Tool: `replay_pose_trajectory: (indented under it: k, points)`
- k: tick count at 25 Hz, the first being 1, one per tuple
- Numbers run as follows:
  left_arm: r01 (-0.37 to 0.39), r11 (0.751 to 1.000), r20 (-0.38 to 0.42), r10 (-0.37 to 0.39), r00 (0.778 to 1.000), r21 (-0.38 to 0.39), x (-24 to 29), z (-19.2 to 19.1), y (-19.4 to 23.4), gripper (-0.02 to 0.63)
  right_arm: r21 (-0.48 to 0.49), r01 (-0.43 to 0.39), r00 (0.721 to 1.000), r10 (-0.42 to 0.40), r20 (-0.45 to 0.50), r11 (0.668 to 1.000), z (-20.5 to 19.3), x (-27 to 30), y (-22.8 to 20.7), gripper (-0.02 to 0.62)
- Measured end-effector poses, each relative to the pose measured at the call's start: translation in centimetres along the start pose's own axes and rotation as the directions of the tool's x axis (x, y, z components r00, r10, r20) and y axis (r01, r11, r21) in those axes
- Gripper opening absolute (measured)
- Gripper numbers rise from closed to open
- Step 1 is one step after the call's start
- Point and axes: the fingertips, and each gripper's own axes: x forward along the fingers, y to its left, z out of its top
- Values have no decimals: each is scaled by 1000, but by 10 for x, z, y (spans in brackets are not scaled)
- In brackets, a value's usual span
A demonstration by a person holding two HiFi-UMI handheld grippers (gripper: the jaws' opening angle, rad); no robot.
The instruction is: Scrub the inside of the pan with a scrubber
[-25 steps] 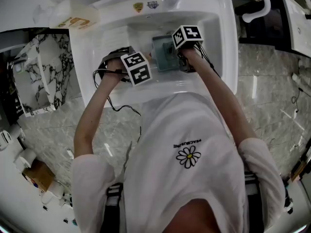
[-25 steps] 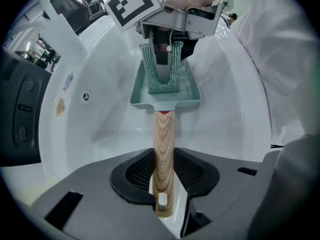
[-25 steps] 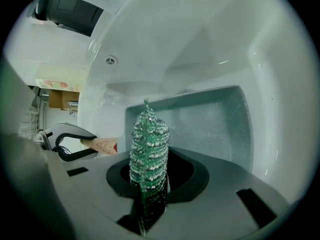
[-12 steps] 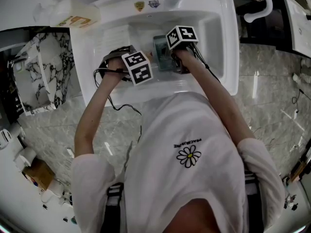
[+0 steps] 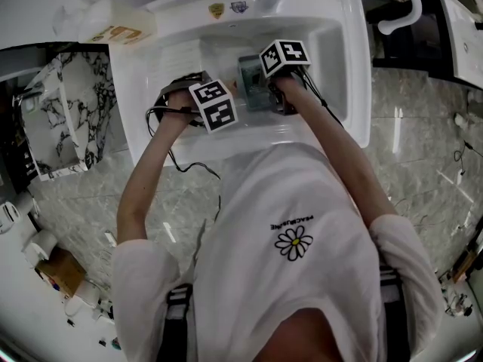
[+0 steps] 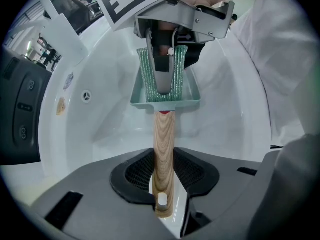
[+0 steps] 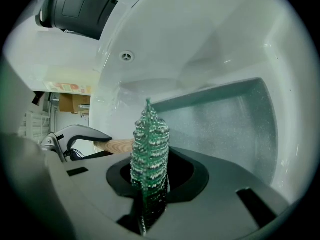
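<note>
The pan (image 6: 165, 102), a small green rectangular one, sits in the white sink (image 5: 343, 66). My left tongs (image 6: 164, 184) are clamped on its wooden handle (image 6: 164, 144). My right tongs (image 7: 150, 184) pinch a green mesh scrubber (image 7: 150, 144), which stands folded inside the pan. The pan's near wall hides the scrubber's lower edge in the left gripper view, so I cannot tell whether it presses on the pan floor. From my head view the marker cubes and my hands cover most of the pan (image 5: 251, 89), and the scrubber does not show there at all. In the right gripper view only a short piece of the handle shows beside the scrubber.

Since a second ago my right tongs (image 5: 285, 56) have slid a little toward my left tongs (image 5: 213, 104), which have kept their place.

Two small stickers (image 5: 226, 8) on the sink's far rim and the orange print on a pale bottle (image 5: 113, 27) are too small to read. So is the line above the daisy on my shirt (image 5: 294, 232).
</note>
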Motion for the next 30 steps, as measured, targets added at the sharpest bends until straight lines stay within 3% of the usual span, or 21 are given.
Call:
replay_pose_trajectory:
  k: [8,15,24,30]
  points:
    - [10,1000,30,-9,1000,-14,0,9,-6,127,-53,51,998,-50,29,997,5,-34,-19,64]
    - [9,1000,21,-9,1000,2,2,10,-2,127,-132,189,982,-189,17,973,2,-72,-66,64]
    - [8,1000,20,-8,1000,1,2,10,-3,127,-91,301,950,-306,-56,949,-21,-83,-126,64]
    - [6,1000,16,-6,1000,0,2,9,-3,127,-53,323,944,-326,-57,945,-23,-78,-136,64]
